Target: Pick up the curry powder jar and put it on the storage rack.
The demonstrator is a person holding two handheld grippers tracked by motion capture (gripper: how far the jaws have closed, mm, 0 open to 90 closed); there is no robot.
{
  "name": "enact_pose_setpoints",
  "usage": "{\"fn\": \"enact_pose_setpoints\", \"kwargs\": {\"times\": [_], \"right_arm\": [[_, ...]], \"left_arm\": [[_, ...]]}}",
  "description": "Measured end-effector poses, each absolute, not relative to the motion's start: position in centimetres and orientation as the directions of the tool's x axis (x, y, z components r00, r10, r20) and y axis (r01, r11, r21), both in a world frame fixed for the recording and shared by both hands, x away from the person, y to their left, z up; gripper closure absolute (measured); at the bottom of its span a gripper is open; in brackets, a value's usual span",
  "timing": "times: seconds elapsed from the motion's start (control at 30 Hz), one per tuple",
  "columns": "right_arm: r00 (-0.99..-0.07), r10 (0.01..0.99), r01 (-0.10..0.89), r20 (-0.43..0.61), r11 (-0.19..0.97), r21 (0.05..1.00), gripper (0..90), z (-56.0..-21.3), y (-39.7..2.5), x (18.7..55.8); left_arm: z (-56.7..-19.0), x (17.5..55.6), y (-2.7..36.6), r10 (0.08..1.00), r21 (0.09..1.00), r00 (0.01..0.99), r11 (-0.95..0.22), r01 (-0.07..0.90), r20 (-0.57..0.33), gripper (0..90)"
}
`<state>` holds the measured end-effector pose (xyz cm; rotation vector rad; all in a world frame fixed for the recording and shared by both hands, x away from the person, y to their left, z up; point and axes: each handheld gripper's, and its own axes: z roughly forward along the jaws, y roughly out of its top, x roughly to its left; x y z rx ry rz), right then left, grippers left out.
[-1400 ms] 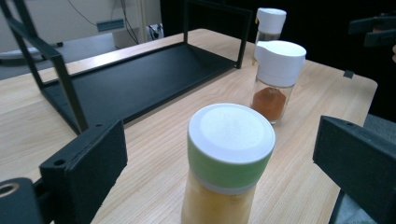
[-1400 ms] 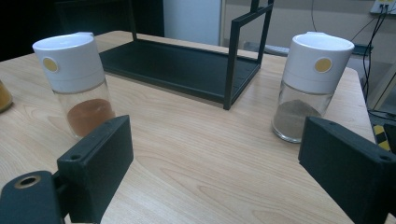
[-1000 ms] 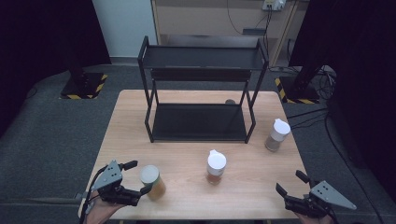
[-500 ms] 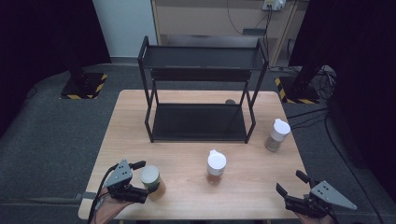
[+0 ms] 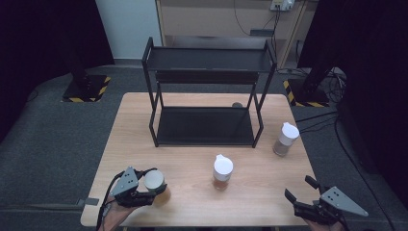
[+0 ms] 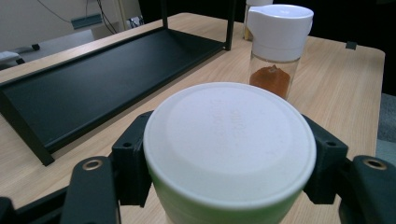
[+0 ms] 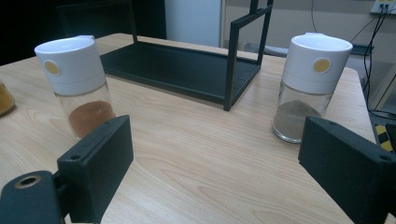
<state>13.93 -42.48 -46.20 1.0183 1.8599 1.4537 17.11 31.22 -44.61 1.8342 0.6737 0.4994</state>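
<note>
A short jar [image 5: 156,183] with a flat white lid stands near the table's front left edge. My left gripper [image 5: 146,188] has closed around it; in the left gripper view the lid [image 6: 229,144] sits between the two jaws, whose pads press the jar's sides just under the lid. At the front right corner my right gripper [image 5: 298,187] is open and holds nothing. In the right gripper view its gap [image 7: 219,163] faces bare table. The jar still rests on the table.
A white-capped shaker of orange-brown powder [image 5: 223,172] [image 6: 279,46] [image 7: 77,88] stands front of centre. A second shaker with grey-brown powder [image 5: 286,139] [image 7: 310,86] stands at the right. A black two-tier rack [image 5: 207,60] [image 6: 102,79] [image 7: 177,65] occupies the table's back half.
My left gripper slid to the right until its jaws came around the white-lidded jar and closed on it. The right gripper and both shakers stayed put.
</note>
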Motion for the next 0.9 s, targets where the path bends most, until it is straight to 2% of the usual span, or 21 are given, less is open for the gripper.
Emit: {"fn": "enact_pose_setpoints", "kwargs": {"times": [0.9], "right_arm": [[-0.554,0.832,0.222,0.024,0.120,0.968,10.4,-46.25,-42.58,13.97]], "left_arm": [[-44.08,17.34,30.96,0.643,0.947,0.765,-0.262,0.187,0.026,32.2]]}}
